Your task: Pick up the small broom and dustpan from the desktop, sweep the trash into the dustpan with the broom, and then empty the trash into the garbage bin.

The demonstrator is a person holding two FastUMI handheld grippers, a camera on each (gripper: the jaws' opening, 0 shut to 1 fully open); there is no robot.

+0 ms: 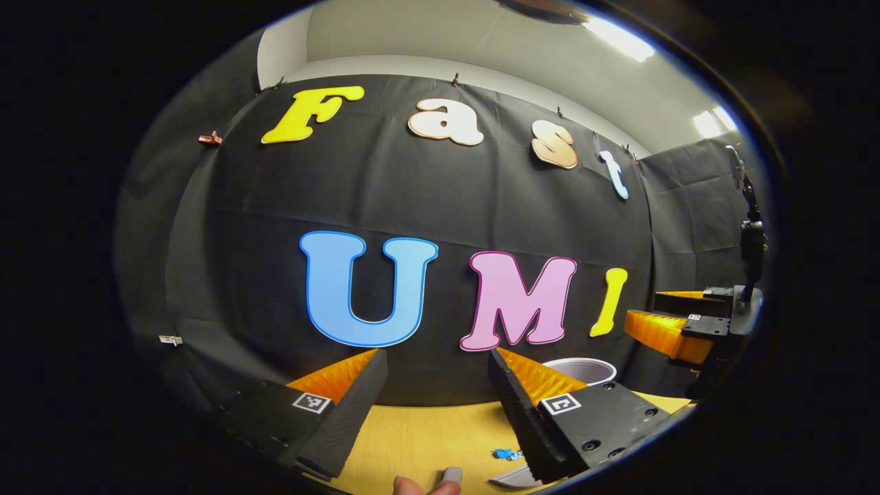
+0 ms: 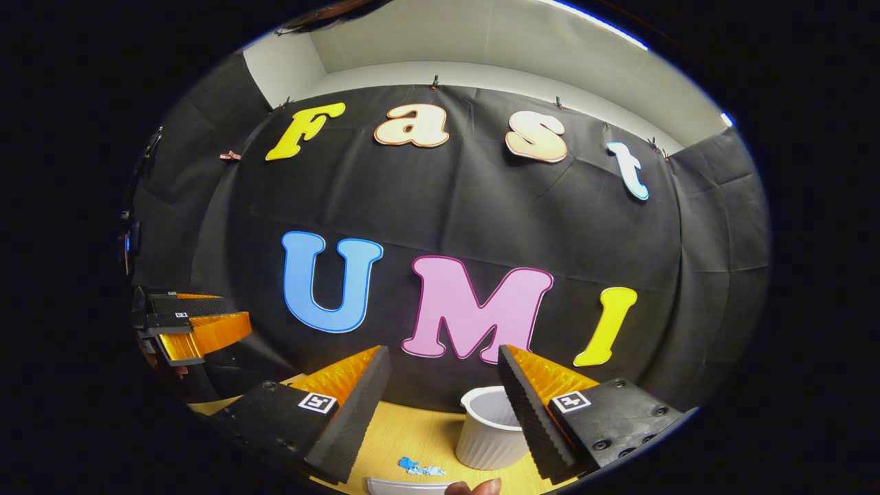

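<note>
Nothing is held yet: we keep the left gripper (image 1: 438, 357) and right gripper (image 2: 443, 354) wide and empty. Trash (image 2: 419, 467) lies unswept at bottom centre, beside the bin (image 2: 489, 430); the dustpan (image 2: 405, 487) edge shows below it.

Both views level, toward booth wall

Left hand-held gripper (image 1: 436, 395), black wedge fingers (image 1: 344, 412), orange ribbed backs, square tag markers, round screws
</note>
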